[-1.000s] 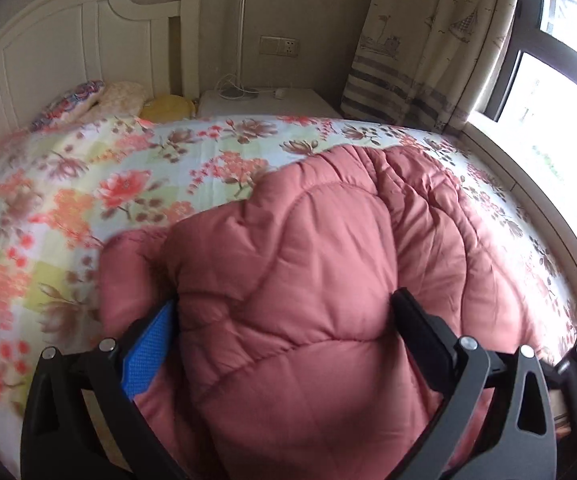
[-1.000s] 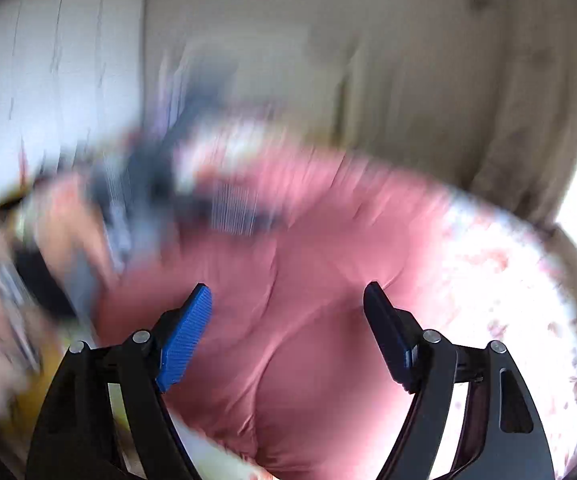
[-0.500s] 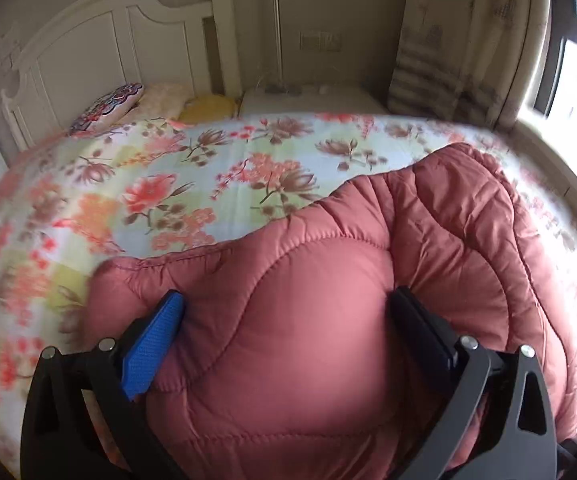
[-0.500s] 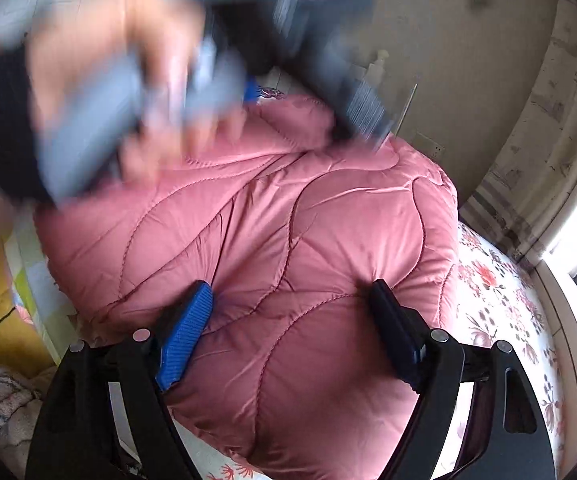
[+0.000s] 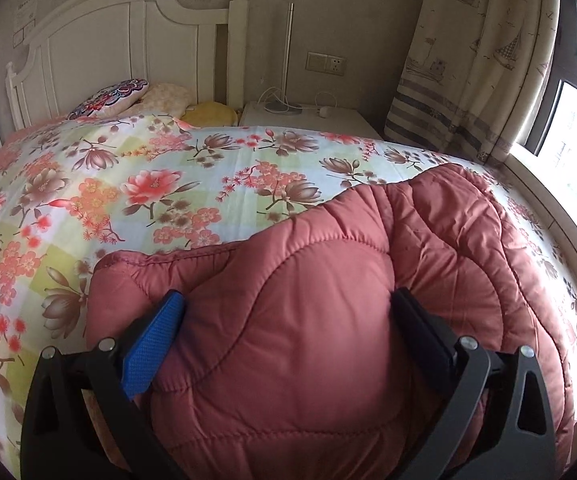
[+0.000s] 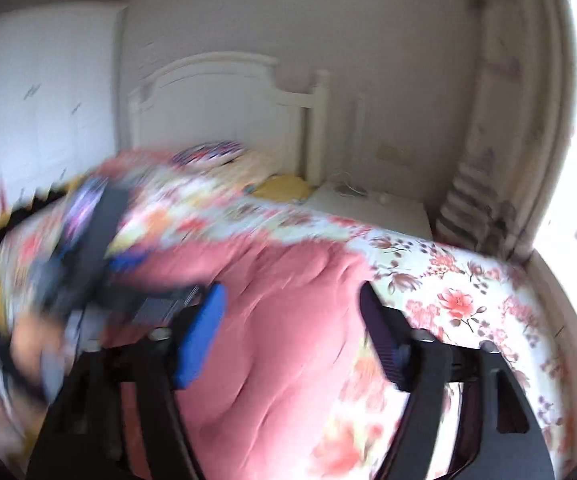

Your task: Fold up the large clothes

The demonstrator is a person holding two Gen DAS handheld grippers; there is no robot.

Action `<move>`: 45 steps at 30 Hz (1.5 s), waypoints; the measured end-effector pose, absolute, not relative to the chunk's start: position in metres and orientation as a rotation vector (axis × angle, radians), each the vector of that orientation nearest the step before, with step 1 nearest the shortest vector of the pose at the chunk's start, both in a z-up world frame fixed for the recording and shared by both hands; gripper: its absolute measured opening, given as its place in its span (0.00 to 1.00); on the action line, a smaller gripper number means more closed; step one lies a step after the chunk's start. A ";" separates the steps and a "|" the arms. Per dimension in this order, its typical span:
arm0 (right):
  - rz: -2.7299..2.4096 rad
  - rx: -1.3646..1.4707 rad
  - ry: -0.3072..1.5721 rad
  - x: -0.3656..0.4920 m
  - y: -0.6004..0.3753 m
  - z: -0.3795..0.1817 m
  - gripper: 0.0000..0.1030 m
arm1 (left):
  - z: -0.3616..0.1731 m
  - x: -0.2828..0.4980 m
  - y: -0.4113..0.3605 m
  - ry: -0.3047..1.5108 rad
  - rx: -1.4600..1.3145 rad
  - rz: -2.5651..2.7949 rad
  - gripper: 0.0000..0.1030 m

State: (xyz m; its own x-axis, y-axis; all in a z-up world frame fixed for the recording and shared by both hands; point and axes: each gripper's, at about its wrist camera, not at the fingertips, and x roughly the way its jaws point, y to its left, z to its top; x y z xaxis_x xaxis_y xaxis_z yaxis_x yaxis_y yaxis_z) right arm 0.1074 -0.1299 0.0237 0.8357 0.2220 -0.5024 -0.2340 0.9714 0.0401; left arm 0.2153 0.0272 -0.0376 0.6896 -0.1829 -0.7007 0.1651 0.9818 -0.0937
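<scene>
The pink padded coat [image 5: 328, 320] lies bunched on the flowered bed [image 5: 168, 184], partly doubled over, not yet tidy. The left claw [image 5: 284, 328] pinches a thick fold of it. The right claw [image 6: 292, 336], blurred, is closing over the coat; squaring up seems left.

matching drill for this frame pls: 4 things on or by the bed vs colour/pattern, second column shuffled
Things:
1. quilted coat
2. bed sheet
3. headboard
4. curtain

Colour or pattern:
A. white panels
B. dusty pink
C. sailing boats above grey stripes
D. red and brown flowers on pale checks

Pairs: 1-B, 2-D, 3-A, 4-C
</scene>
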 end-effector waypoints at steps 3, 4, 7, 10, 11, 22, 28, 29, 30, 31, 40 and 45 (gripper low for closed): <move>0.205 0.083 0.619 0.171 -0.132 0.021 0.45 | -0.037 0.215 0.032 0.779 -0.035 -0.193 0.98; 0.191 0.094 0.644 0.184 -0.131 0.017 0.45 | -0.036 0.215 0.032 0.776 -0.038 -0.192 0.98; 0.134 0.082 0.807 0.222 -0.124 -0.022 0.45 | -0.036 0.214 0.034 0.772 -0.038 -0.184 0.98; 0.106 -0.043 1.004 0.243 -0.114 -0.081 0.45 | -0.035 0.212 0.033 0.766 -0.029 -0.162 0.98; 0.130 0.000 0.999 0.244 -0.119 -0.087 0.45 | -0.035 0.212 0.032 0.766 -0.023 -0.157 0.98; 0.090 -0.061 0.941 0.226 -0.120 -0.065 0.47 | -0.034 0.208 0.031 0.750 0.006 -0.123 0.98; 0.125 -0.048 0.785 0.163 -0.122 -0.022 0.50 | -0.034 0.209 0.035 0.751 -0.012 -0.124 0.98; 0.132 -0.062 0.775 0.155 -0.120 -0.020 0.53 | -0.034 0.209 0.035 0.750 -0.010 -0.123 0.98; 0.141 -0.086 0.765 0.146 -0.116 -0.020 0.58 | -0.034 0.208 0.035 0.749 -0.009 -0.122 0.98; 0.145 -0.103 0.763 0.141 -0.113 -0.022 0.62 | -0.034 0.208 0.035 0.749 -0.011 -0.123 0.98; 0.140 -0.145 0.785 0.123 -0.107 -0.035 0.77 | -0.034 0.208 0.032 0.748 0.004 -0.109 0.98; 0.262 -0.169 0.693 0.068 -0.094 -0.017 0.78 | -0.033 0.207 0.033 0.746 0.003 -0.109 0.98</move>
State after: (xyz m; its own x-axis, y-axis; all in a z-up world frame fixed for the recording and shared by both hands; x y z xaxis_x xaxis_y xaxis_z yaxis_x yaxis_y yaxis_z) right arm 0.0680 -0.0942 -0.0175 0.7388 0.1815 -0.6490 -0.2928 0.9539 -0.0665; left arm 0.2074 0.0326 -0.0334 0.7292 -0.0976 -0.6773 0.0995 0.9944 -0.0362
